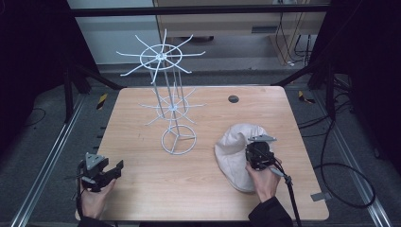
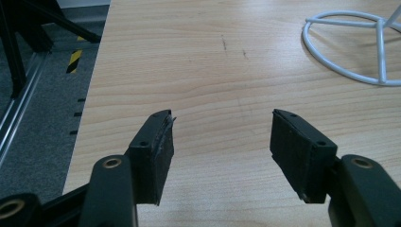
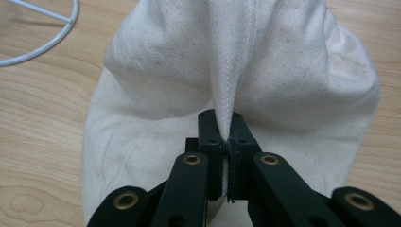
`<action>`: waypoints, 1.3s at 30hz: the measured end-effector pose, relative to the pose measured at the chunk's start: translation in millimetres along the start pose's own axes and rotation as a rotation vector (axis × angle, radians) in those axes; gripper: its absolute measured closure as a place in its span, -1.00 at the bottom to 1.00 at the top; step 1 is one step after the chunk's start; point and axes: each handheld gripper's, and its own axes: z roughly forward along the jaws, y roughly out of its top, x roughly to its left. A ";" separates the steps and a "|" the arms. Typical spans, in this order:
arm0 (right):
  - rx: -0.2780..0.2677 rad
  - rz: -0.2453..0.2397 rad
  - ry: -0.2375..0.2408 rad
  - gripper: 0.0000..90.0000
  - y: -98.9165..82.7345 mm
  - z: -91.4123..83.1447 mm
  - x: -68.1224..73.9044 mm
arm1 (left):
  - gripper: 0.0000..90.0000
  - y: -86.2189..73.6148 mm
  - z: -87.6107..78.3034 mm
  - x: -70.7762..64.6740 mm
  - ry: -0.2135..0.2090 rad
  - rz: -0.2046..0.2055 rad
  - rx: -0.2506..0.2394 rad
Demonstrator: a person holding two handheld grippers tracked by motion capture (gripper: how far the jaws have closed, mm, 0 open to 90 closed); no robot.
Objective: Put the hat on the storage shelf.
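Observation:
A cream cloth hat [image 1: 234,153] lies on the wooden table at the right. My right gripper [image 1: 257,150] is shut on a raised fold of it; in the right gripper view the pinched seam of the hat [image 3: 227,90] rises from between the closed jaws of the right gripper [image 3: 226,135]. A white wire rack [image 1: 172,109] with two spoked tiers stands on a ring base at the table's middle. My left gripper [image 1: 113,168] hovers near the front left corner, open and holding nothing. In the left gripper view the left gripper [image 2: 220,137] has bare wood between its pads.
The rack's ring base [image 2: 352,45] lies ahead and to the right of the left gripper. A small dark round disc [image 1: 233,99] sits at the table's far edge. Cables trail on the floor at the right. The table edge drops off to the left [image 2: 87,94].

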 end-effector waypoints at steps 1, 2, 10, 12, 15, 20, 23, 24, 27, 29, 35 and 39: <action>-0.003 0.004 0.002 0.95 0.1 -0.7 -0.1 | -0.12 0.0 0.0 0.1 0.000 0.000 0.000; -0.008 0.002 0.002 0.95 0.2 -1.3 -0.5 | -0.12 0.0 0.0 0.1 0.000 0.000 0.000; -0.075 0.006 0.010 0.96 0.3 -11.0 -1.6 | -0.12 0.1 -0.1 0.4 0.000 -0.001 -0.001; -0.085 0.005 0.010 0.96 0.5 -12.5 -1.8 | -0.12 0.1 -0.1 0.4 0.000 -0.002 -0.001; -0.117 0.000 0.015 0.96 1.8 -17.7 -2.9 | -0.12 0.1 0.0 0.3 0.001 -0.001 0.000; -0.169 0.009 0.038 0.96 5.3 -29.1 -5.8 | -0.12 0.2 0.1 0.2 0.001 0.000 0.000; -0.206 0.014 0.047 0.96 7.6 -36.2 -7.2 | -0.12 0.2 0.0 0.1 0.000 0.000 -0.001; -0.228 0.012 0.048 0.96 8.8 -39.9 -7.7 | -0.12 0.2 0.0 0.0 0.001 0.001 -0.001; -0.249 0.012 0.051 0.96 9.7 -43.0 -8.5 | -0.12 0.1 0.3 -0.1 0.001 0.000 0.000; -0.281 0.016 0.059 0.96 11.0 -47.1 -9.4 | -0.12 0.1 0.4 -0.1 0.000 0.000 0.001; -0.388 0.020 0.069 0.96 14.6 -60.5 -11.5 | -0.12 0.0 0.4 0.0 0.001 0.000 0.000; -0.449 0.017 0.063 0.96 19.2 -72.8 -13.2 | -0.12 0.0 0.5 -0.3 0.000 0.000 0.001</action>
